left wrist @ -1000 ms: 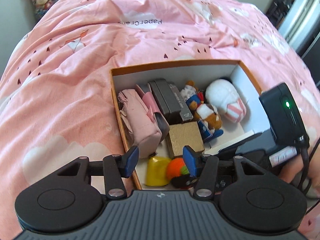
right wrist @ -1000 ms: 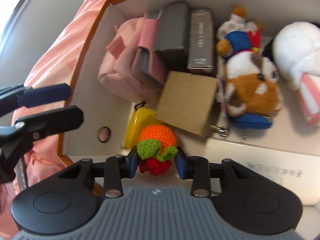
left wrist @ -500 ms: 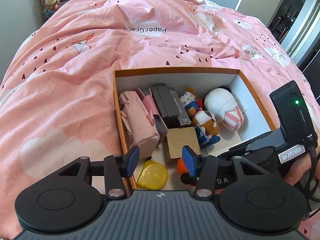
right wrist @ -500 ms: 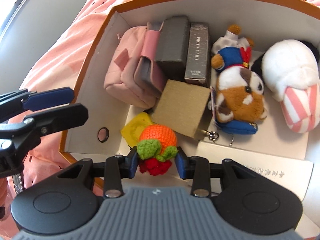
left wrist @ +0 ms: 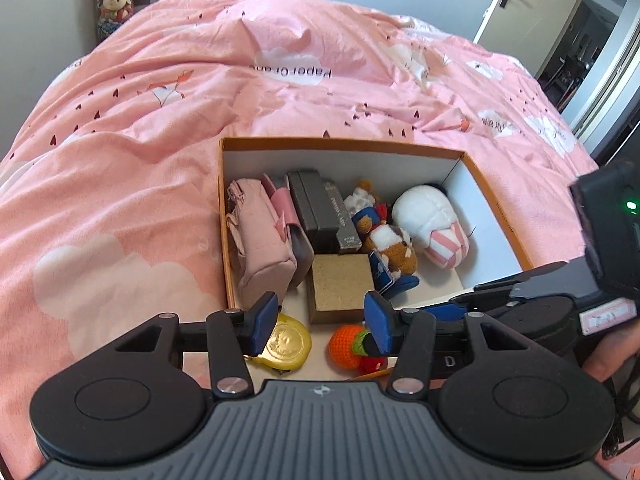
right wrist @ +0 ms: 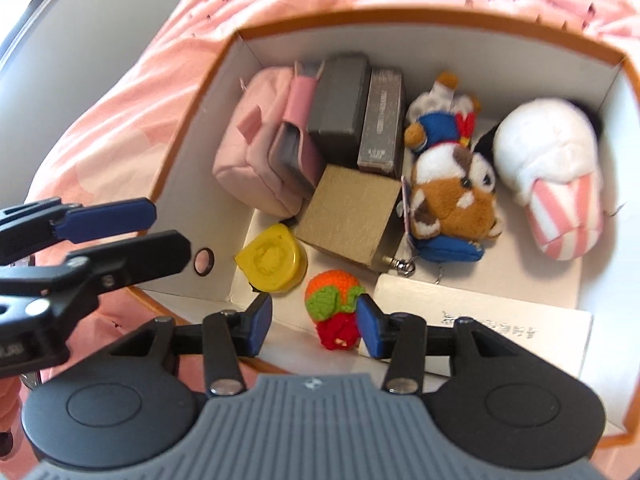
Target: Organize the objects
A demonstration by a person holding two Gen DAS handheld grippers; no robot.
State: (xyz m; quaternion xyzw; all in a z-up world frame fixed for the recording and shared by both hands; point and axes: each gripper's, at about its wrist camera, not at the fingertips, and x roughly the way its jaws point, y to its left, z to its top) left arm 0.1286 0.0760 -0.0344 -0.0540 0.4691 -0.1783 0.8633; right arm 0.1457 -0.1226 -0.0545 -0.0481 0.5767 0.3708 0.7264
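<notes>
- Pink duvet (left wrist: 160, 128) under an orange-rimmed box (right wrist: 400, 20).
- My right gripper (right wrist: 314, 324): jaws have just been opening, crocheted orange toy (right wrist: 334, 304) lying loose between them on the box floor, beside yellow tape measure (right wrist: 272, 258).
- My left gripper (left wrist: 322, 326): parted, empty, above the box's near edge.

The box (right wrist: 580, 56) was matt card, orange outside and white within. The crocheted toy (right wrist: 334, 306) looked knobbly yarn, the yellow case (right wrist: 272, 260) glossy plastic. The small block (right wrist: 350, 214) had a rough, grainy face (cork or board, hard to tell). Plush toys (right wrist: 452, 184) were fuzzy; the duvet (left wrist: 160, 120) was soft, creased cloth.
</notes>
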